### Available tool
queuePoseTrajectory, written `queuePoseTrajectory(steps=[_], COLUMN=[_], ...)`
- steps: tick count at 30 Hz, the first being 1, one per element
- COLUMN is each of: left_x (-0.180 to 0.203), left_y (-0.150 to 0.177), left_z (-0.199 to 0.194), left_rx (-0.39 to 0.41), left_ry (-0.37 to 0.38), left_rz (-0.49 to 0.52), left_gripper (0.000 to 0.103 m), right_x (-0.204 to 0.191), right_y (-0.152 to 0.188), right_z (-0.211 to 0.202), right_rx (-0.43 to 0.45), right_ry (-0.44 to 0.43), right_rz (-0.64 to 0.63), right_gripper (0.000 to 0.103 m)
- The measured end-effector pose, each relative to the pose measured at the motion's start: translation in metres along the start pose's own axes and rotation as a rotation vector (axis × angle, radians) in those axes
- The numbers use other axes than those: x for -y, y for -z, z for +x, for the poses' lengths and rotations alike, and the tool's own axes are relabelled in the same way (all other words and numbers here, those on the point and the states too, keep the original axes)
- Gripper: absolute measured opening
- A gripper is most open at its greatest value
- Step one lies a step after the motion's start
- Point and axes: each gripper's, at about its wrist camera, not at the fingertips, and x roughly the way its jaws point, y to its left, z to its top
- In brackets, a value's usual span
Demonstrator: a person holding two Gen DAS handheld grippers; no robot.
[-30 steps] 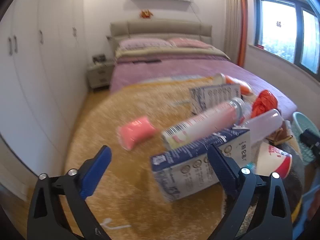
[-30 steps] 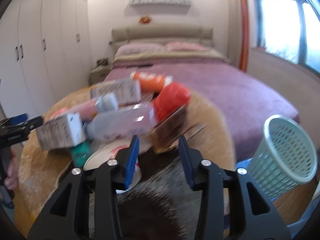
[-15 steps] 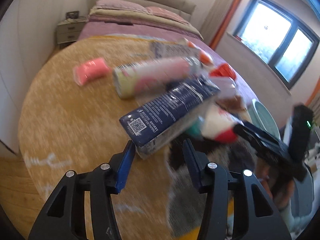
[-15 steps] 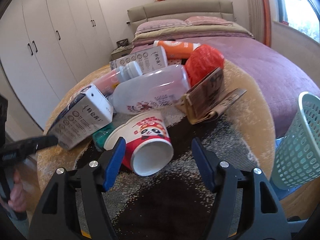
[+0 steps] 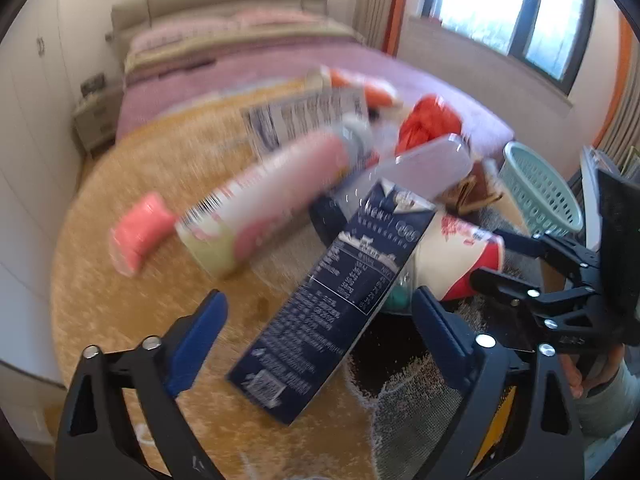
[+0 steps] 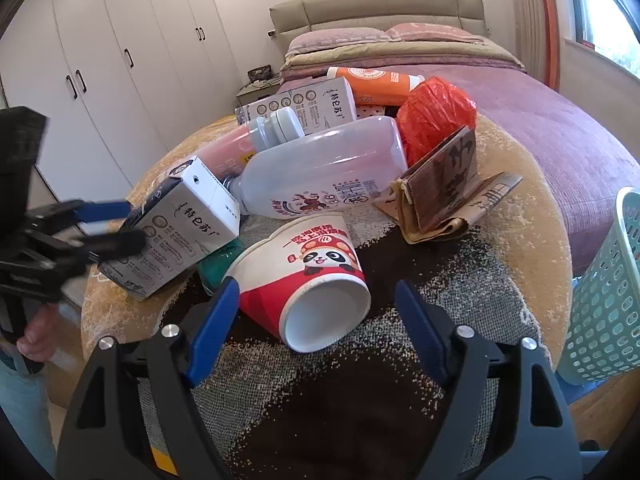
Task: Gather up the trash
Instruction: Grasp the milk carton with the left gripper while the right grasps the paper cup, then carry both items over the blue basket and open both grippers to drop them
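Since the earlier frame we see our left claw (image 5: pixel 320 344) swung round and dipped, so that the navy milk carton (image 5: pixel 340 312) now runs lengthwise up between its blue pads (image 5: pixel 196 344); the view is smeared with motion. Its jaws are opening, spread wider than the carton, and neither pad presses on it, so the left claw is released. Our right claw (image 6: pixel 316 320) has come down lower over the paper cup (image 6: pixel 308 280), which a second ago sat half hidden in blur. That cup lies on its side with its white mouth facing us, just between the pads, and the jaws are opening too, with a gap on each side: released as well.

We find the trash heaped on a round yellow rug (image 6: pixel 520 208) with a dark patch in front of the bed (image 6: pixel 560 120). Behind the cup lies a clear plastic bottle (image 6: pixel 320 168) on its side, touching the carton's white end. A pink bottle (image 5: pixel 272 200) lies beyond the carton, with a small pink packet (image 5: pixel 136 236) apart on its left. Further back we see a second carton (image 6: pixel 304 104), an orange bottle (image 6: pixel 372 84), a red crumpled bag (image 6: pixel 436 116) and folded brown cardboard (image 6: pixel 440 188) leaning against the bag. A pale green basket (image 6: pixel 604 312) stands at the rug's right edge, well apart from the cup.
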Motion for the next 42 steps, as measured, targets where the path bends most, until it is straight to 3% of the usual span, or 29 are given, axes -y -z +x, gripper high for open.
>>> queuePoseTrajectory(steps=[3,4,6,7,9,11,14,23,28,32,38,42], left_x=[0.005,0.006,0.007,0.007,0.005,0.004,0.007,0.042,0.090,0.151,0.250,0.309], left_y=[0.008,0.011,0.019,0.021,0.026,0.032,0.037,0.017,-0.018,-0.060,-0.114,-0.132], left_z=[0.010,0.010,0.003,0.000,-0.005,-0.015,-0.029,-0.053,-0.053,-0.039,0.011,0.062], left_rx=[-0.031,-0.022,-0.002,0.009,0.031,0.068,0.108,0.211,0.248,0.265,0.242,0.185], left_ry=[0.012,0.015,0.035,0.023,0.014,0.020,-0.003,0.017,0.099,0.169,0.306,0.374], left_rz=[-0.015,-0.023,-0.040,-0.061,-0.104,-0.136,-0.155,-0.129,-0.058,0.037,0.140,0.187], left_gripper=[0.057,0.054,0.037,0.034,0.034,0.034,0.033,0.033,0.033,0.033,0.034,0.034], right_x=[0.002,0.003,0.007,0.008,0.010,0.011,0.009,0.006,0.045,0.114,0.219,0.282], right_y=[-0.003,-0.003,-0.003,-0.003,-0.002,-0.003,-0.002,-0.001,-0.006,-0.010,0.001,0.013], right_z=[0.006,0.010,0.016,0.018,0.022,0.024,0.020,-0.039,-0.089,-0.119,-0.136,-0.133], right_rx=[-0.017,-0.025,-0.045,-0.054,-0.067,-0.068,-0.063,0.106,0.246,0.311,0.300,0.237], right_ry=[-0.017,-0.016,-0.030,-0.048,-0.075,-0.091,-0.115,-0.007,0.161,0.321,0.524,0.614], right_rz=[0.007,0.013,0.033,0.047,0.070,0.077,0.081,0.015,0.057,0.181,0.375,0.488], right_gripper=[0.077,0.077,0.077,0.077,0.076,0.063,0.059,0.057,0.057,0.057,0.057,0.057])
